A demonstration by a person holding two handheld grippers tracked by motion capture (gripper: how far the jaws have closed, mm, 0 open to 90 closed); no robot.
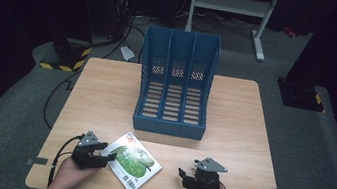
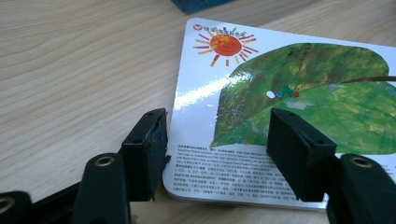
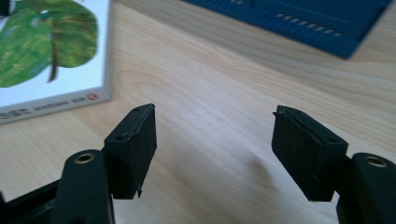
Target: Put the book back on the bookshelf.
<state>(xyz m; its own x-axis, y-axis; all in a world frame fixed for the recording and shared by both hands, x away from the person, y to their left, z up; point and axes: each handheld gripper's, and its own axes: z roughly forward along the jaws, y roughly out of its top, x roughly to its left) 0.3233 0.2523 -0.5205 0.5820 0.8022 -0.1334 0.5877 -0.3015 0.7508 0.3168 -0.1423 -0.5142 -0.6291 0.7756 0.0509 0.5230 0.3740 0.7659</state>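
A picture book with a green leaf and an orange sun on its white cover lies flat near the table's front edge, turned at an angle. My left gripper is at the book's left corner, open. In the left gripper view one jaw stands beside the edge of the book and the other hovers over the cover. My right gripper is to the right of the book, open over bare wood, with nothing between its fingers. The book lies off to its upper left.
A blue three-slot file rack stands in the middle of the wooden table, open side toward me; its base shows in both gripper views. Black cables and a white metal stand are on the dark floor behind.
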